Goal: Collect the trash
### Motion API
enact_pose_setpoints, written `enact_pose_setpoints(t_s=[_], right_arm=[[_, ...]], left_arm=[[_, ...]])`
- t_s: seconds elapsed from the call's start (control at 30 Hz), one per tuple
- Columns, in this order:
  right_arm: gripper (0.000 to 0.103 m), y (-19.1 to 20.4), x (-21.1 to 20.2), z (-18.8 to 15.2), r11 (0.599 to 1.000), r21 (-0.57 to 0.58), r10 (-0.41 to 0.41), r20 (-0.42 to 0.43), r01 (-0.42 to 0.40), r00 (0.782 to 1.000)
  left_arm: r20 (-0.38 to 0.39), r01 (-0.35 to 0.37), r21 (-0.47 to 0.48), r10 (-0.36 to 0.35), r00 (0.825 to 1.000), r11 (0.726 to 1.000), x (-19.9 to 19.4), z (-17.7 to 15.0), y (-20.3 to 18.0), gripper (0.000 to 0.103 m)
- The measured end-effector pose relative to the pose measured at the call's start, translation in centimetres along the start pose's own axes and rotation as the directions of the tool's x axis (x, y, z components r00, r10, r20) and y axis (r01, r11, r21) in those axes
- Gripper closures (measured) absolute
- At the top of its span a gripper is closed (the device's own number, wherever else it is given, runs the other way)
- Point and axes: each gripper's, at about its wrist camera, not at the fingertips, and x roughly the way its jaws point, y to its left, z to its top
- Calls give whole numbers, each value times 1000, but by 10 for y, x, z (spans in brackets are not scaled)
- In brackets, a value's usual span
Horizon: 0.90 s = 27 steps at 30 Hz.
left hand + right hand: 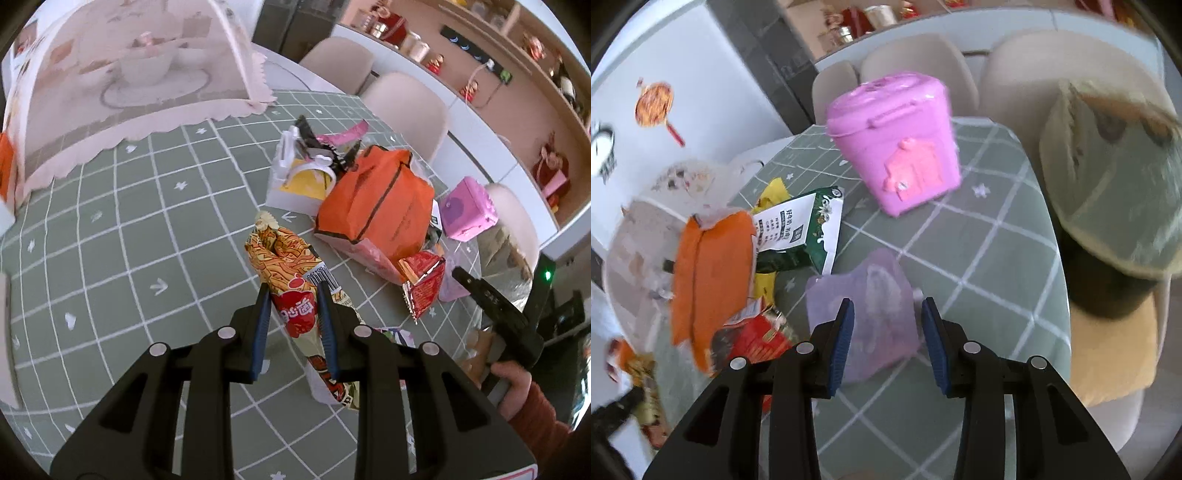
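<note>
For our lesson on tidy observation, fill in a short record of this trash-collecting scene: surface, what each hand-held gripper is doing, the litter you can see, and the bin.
surface: green grid tablecloth
left hand-held gripper: closed on a long orange-and-red snack wrapper
right hand-held gripper: open, a pale purple pouch between its fingers, not pinched
other litter: orange bag, small red packet, green-and-white carton
bin: pink toy trash can, upright, lid shut
</note>
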Motion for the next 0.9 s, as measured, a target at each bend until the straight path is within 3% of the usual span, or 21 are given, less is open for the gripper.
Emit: enact_pose_setpoints(t_s=[0.07,0.13,0.23,0.47,0.63,0.9], right_arm=[[66,19,6,-1,986,-153,-62,-7,60,998],[78,30,7,-5,963,-261,-69,-10,64,998],[98,30,0,-6,956,-293,4,-42,-16,999],[100,11,-49,28,952,-297,79,3,-74,997],[100,-6,-87,59,952,-297,95,58,-74,994],[100,-24,-136,91,942,-334,88,164,-29,982]], left_arm=[[7,-5,13,5,1000,1000,2,4,-7,80],[12,-7,22,6,1000,1000,4,7,-13,80],[22,-11,43,10,1000,999,7,13,-24,80],[91,29,87,-37,995,996,1,37,-53,80],[136,60,118,-76,988,991,-6,58,-80,80],[206,93,238,-144,968,967,-21,86,-156,80]])
